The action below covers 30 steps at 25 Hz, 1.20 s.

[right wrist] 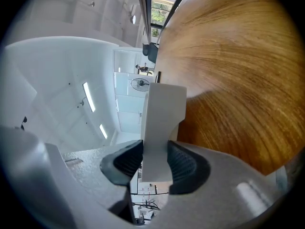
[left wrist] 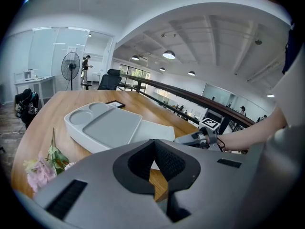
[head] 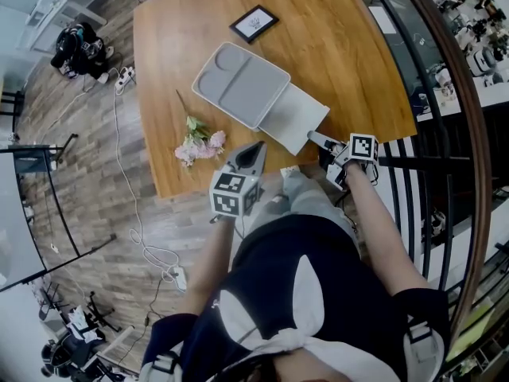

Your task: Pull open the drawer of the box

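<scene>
A flat grey box lies on the wooden table. Its pale drawer stands pulled out toward the table's front right corner. My right gripper is shut on the drawer's front edge; in the right gripper view the drawer wall sits pinched between both pads. My left gripper hovers at the table's front edge, just left of the drawer, shut and holding nothing. From the left gripper view the box, the drawer and the right gripper show beyond its closed tips.
A pink flower sprig lies on the table left of my left gripper. A small framed picture sits behind the box. A dark railing runs along the right. Cables and a power strip lie on the floor at left.
</scene>
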Each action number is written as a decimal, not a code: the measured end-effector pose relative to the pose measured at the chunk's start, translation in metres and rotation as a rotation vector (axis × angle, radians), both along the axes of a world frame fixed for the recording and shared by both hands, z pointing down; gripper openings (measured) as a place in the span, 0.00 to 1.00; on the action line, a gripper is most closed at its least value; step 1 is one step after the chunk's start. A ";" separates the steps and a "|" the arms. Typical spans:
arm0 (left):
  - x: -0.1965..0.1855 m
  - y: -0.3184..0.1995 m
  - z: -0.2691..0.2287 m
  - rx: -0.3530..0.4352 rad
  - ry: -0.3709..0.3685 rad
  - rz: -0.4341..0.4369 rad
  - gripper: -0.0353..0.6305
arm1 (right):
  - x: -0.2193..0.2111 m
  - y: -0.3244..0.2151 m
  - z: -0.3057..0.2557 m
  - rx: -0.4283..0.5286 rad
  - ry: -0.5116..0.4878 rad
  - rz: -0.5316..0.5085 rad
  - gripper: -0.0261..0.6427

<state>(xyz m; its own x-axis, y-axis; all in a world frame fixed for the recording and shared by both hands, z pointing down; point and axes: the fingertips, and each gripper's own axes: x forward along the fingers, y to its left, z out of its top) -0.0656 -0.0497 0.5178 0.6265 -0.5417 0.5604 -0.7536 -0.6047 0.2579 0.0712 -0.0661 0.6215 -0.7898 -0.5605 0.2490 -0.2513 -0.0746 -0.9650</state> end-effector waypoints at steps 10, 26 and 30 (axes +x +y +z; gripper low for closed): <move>-0.001 0.005 0.005 -0.016 0.010 0.007 0.08 | 0.009 0.012 0.004 -0.003 -0.010 0.028 0.28; -0.007 0.006 0.013 -0.037 0.036 0.000 0.08 | 0.019 0.016 0.008 -0.006 0.130 0.048 0.28; -0.008 0.006 0.011 -0.032 0.040 -0.002 0.08 | 0.025 0.014 -0.009 0.066 0.198 0.082 0.32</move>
<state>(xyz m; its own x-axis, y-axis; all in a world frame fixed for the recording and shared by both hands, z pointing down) -0.0736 -0.0434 0.5287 0.6472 -0.5256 0.5522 -0.7439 -0.5939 0.3065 0.0959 -0.0519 0.6125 -0.6804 -0.6409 0.3553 -0.4317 -0.0412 -0.9011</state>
